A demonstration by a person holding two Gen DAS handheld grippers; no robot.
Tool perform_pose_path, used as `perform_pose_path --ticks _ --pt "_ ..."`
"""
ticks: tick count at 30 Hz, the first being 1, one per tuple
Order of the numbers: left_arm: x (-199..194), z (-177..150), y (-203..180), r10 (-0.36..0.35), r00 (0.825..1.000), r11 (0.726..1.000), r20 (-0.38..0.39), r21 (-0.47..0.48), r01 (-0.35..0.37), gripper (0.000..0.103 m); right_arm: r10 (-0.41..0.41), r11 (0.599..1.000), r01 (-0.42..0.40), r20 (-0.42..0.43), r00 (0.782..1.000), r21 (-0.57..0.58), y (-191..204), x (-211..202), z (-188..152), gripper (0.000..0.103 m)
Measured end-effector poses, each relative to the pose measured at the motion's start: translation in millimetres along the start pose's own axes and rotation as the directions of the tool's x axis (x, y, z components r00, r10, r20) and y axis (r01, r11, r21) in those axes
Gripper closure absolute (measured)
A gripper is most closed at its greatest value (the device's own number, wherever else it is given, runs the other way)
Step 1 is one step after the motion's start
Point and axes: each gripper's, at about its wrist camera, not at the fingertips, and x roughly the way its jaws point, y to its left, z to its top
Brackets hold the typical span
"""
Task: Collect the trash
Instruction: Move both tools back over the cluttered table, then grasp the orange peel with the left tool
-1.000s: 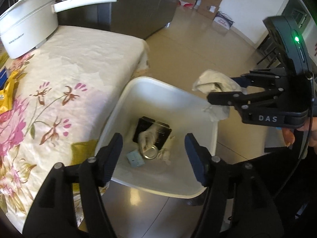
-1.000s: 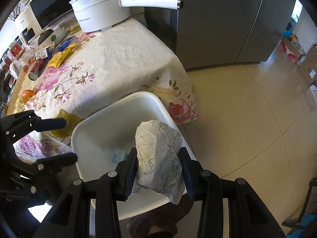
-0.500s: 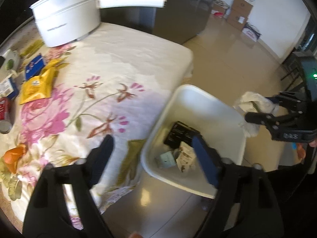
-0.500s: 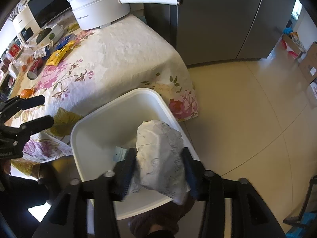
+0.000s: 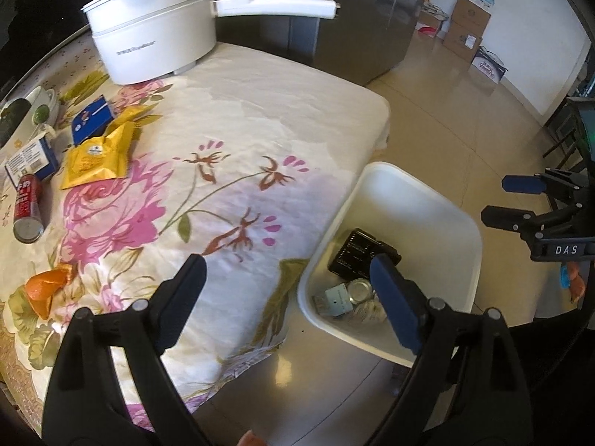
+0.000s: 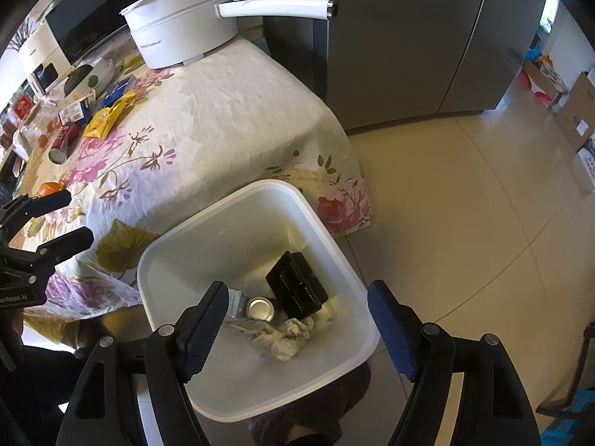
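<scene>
Both sets of jaws are spread wide with nothing between them. The right gripper hangs straight over the white bin on the floor, and the crumpled paper wad lies at the bottom, next to a tin can and a black tray. The left gripper hangs over the near edge of the floral-cloth surface, its right finger over the bin's rim.

What's left to collect sits far-left on the surface: a yellow snack packet, a blue packet just behind it, a red can lying on its side, a small carton and an orange scrap near the left edge.

My guess on handling: the yellow packet is light, floppy and probably slick foil, so I'd pinch it at a raised crinkled edge rather than flat across the middle, or it'll just slide on the cloth. The can looks rigid but rolls, so take it across the body, jaws square to its length. If it's empty it'll dent easily, so no hard squeeze. The orange scrap looks soft, grab it anywhere.

The white pot at the far end isn't trash, so leave it alone.
</scene>
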Motion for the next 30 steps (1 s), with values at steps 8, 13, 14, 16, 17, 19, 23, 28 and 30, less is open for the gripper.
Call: perform_pose_path --ticks 8,13,14,16,17,19,23,28,30 --pt "-7.5 -4.0 47.7 0.066 0.998 0.994 -0.009 -0.088 -0.067 0.010 0.013 1.000 -0.014 0.031 0.999 0.012 15.2 2.7 19.9 0.023" --pt "-16.2 -8.9 98.9 0.103 0.994 0.968 -0.027 -0.226 -0.106 0.009 0.043 0.999 -0.043 0.043 0.998 -0.003 40.4 9.1 38.5 0.020" --pt "-18.0 -10.1 108.9 0.099 0.995 0.962 -0.031 -0.253 -0.104 0.009 0.048 0.999 -0.047 0.040 0.998 -0.009 45.6 11.0 41.7 0.020" --pt "-21.9 -12.9 130.3 0.098 0.994 0.946 -0.041 -0.305 -0.106 0.009 0.060 0.998 -0.059 0.039 0.997 -0.028 60.2 13.8 49.0 0.020" --pt "-23.4 -14.2 138.4 0.102 0.994 0.940 -0.044 -0.322 -0.110 0.009 0.065 0.997 -0.063 0.039 0.997 -0.035 66.2 14.7 51.5 0.020" --pt "-26.3 -16.4 154.8 0.108 0.993 0.927 -0.052 -0.355 -0.119 0.009 0.075 0.996 -0.073 0.037 0.996 -0.055 79.6 16.4 57.1 0.020" --pt "-30.2 -21.9 179.8 0.117 0.991 0.905 -0.067 -0.404 -0.134 0.009 0.097 0.990 -0.092 0.038 0.995 -0.107 106.6 19.1 68.8 0.020" --pt "-29.8 -30.6 207.5 0.117 0.989 0.878 -0.087 -0.456 -0.144 0.009 0.111 0.984 -0.104 0.039 0.993 -0.141 129.8 22.3 80.5 0.020" --pt "-27.5 -32.8 216.1 0.117 0.989 0.872 -0.092 -0.468 -0.147 0.009 0.117 0.983 -0.110 0.038 0.992 -0.144 135.3 23.0 83.8 0.020"
